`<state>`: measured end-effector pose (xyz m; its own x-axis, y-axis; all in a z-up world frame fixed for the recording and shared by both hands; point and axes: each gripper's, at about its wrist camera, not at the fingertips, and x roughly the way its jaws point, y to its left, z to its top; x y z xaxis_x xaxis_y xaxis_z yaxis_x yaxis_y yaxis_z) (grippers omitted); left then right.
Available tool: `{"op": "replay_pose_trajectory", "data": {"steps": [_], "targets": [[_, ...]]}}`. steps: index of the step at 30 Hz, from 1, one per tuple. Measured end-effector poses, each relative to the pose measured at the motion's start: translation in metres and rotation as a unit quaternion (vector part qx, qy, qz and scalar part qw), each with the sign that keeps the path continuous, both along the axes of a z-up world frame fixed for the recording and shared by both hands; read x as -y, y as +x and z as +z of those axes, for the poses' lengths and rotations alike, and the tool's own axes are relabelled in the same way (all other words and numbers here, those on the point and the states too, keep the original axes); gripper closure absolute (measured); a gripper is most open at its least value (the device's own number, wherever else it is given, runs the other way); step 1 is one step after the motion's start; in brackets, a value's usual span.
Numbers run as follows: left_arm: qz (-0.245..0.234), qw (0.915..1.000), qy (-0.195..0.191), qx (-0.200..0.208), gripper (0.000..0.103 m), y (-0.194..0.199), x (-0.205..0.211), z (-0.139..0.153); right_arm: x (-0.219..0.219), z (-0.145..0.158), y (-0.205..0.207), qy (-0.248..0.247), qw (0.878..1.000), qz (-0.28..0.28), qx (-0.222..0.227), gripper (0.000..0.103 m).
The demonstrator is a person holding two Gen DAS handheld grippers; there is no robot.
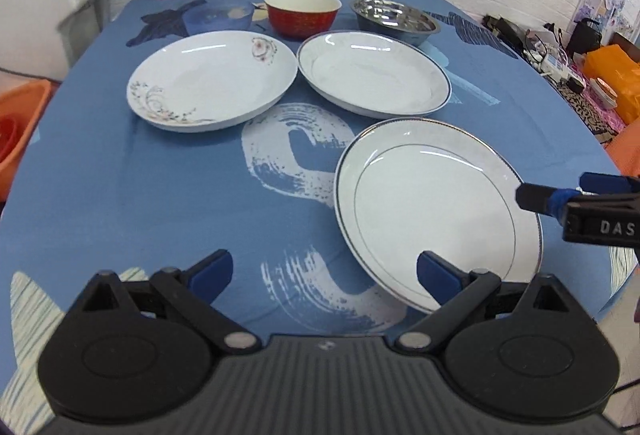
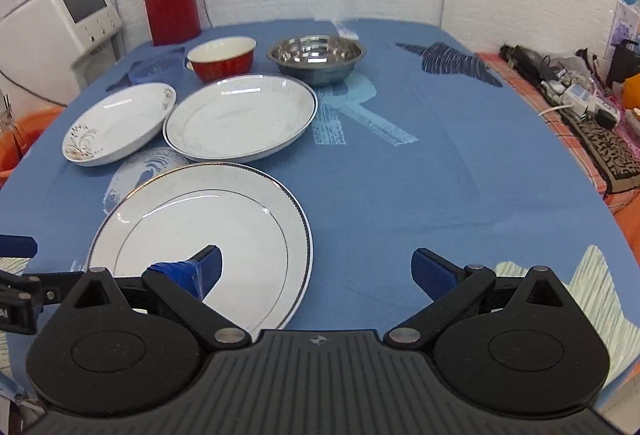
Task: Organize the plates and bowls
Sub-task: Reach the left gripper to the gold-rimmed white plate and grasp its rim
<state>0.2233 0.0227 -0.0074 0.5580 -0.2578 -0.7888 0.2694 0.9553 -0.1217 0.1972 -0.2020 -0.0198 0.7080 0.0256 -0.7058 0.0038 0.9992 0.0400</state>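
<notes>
Empty dishes on blue desk (image 2: 400,195), both hand-held grippers spread apart.
Red bowl (image 2: 222,58), steel bowl (image 2: 316,58) behind rimmed plate (image 2: 200,235); left hand-held gripper (image 1: 324,271) and right hand-held gripper (image 2: 316,271) hover at it, gripping nothing.

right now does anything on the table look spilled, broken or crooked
Nothing stands out. The three plates, near rimmed plate, deep rimmed plate and floral plate, lie flat and whole on the blue cloth. The red bowl and steel bowl stand upright. Both grippers, left and right, are open and empty.

The left hand-held gripper (image 1: 324,273) hovers spread over the blue tablecloth (image 1: 120,195) beside the rimmed plate (image 1: 432,211).
</notes>
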Motion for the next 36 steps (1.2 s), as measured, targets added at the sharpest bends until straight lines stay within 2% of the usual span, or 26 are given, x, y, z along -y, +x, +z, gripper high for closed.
{"op": "replay_pose_trajectory", "data": {"steps": [4,8,9,16,19,22,23,25,26,27,28,33,36], "targets": [[-0.006,0.9994,0.003,-0.035,0.005,0.03,0.004,-0.011,-0.005,-0.015,0.039,0.016,0.997,0.023,-0.074,0.014],[-0.005,0.9975,-0.015,-0.069,0.006,0.049,0.004,-0.023,-0.012,-0.03,0.055,0.007,0.992,0.032,-0.118,0.014],[-0.007,0.9979,-0.014,-0.062,0.008,0.049,0.005,-0.023,-0.01,-0.03,0.054,0.021,0.992,0.034,-0.118,0.012],[-0.015,0.9985,0.004,-0.053,0.01,0.051,0.011,-0.023,-0.01,-0.03,0.05,0.015,0.993,0.047,-0.103,0.012],[-0.019,0.9989,0.017,-0.039,0.012,0.047,0.015,-0.025,-0.008,-0.029,0.053,0.013,0.992,0.053,-0.115,0.012],[-0.02,0.9991,0.033,-0.02,0.016,0.043,0.021,-0.027,-0.009,-0.03,0.044,0.011,0.992,0.072,-0.101,0.015],[-0.022,0.9992,0.03,-0.014,0.021,0.041,0.022,-0.027,-0.009,-0.03,0.041,0.01,0.992,0.082,-0.094,0.015],[-0.029,0.9994,0.021,-0.002,0.04,0.039,0.022,-0.024,-0.01,-0.03,0.036,0.009,0.991,0.101,-0.082,0.022],[-0.037,0.9993,0.009,0.0,0.059,0.039,0.022,-0.022,-0.011,-0.029,0.035,0.01,0.991,0.108,-0.078,0.025],[-0.047,0.9989,-0.005,-0.007,0.073,0.04,0.021,-0.02,-0.012,-0.026,0.034,0.012,0.991,0.115,-0.074,0.04],[-0.046,0.9988,-0.012,-0.011,0.074,0.04,0.022,-0.02,-0.013,-0.023,0.034,0.019,0.99,0.122,-0.07,0.055],[-0.03,0.9982,-0.047,-0.02,0.09,0.042,0.01,-0.02,-0.012,-0.021,0.031,0.043,0.992,0.097,-0.072,0.06],[-0.014,0.9986,-0.045,-0.023,0.091,0.039,-0.005,-0.017,-0.023,-0.021,0.026,0.078,0.989,0.102,-0.072,0.059]]}}
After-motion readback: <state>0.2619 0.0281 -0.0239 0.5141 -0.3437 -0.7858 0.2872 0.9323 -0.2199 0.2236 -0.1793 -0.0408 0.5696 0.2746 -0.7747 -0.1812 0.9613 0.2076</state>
